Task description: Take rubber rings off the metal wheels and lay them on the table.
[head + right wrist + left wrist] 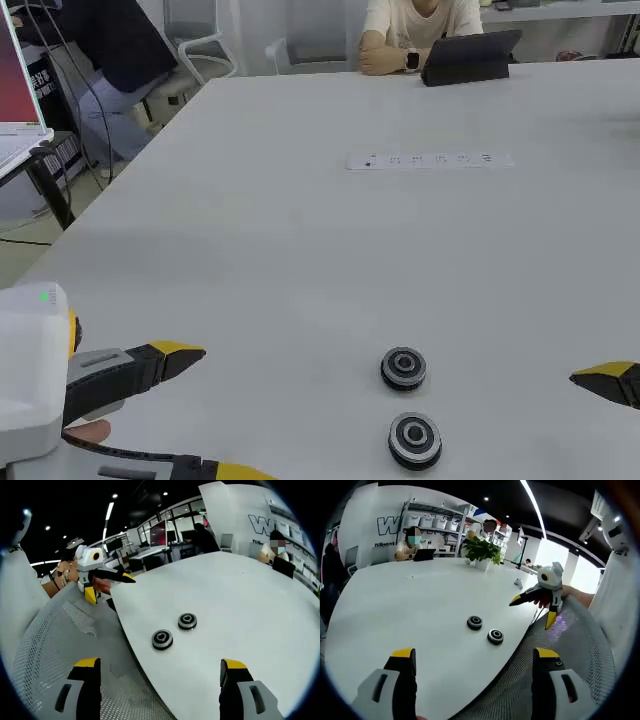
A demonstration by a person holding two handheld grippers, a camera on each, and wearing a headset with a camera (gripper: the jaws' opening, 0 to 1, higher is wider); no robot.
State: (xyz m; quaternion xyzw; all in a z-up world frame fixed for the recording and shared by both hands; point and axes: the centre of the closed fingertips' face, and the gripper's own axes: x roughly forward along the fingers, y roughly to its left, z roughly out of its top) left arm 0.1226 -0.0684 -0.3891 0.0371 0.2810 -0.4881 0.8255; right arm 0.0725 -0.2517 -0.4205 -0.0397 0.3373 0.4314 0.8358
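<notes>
Two metal wheels with black rubber rings lie flat on the white table (300,250) near its front edge. The farther wheel (403,368) (474,623) (187,621) sits just behind the nearer wheel (414,440) (495,636) (162,639). My left gripper (215,410) (475,655) (112,590) hovers open to the left of them, holding nothing. My right gripper (605,375) (160,664) (530,614) is open off to their right, apart from both wheels and holding nothing.
A flat white strip (430,160) lies mid-table. A person sits at the far side behind a dark tablet (470,58). A potted plant (481,552) stands at a far table corner. A grey mesh chair (560,645) is at the front edge.
</notes>
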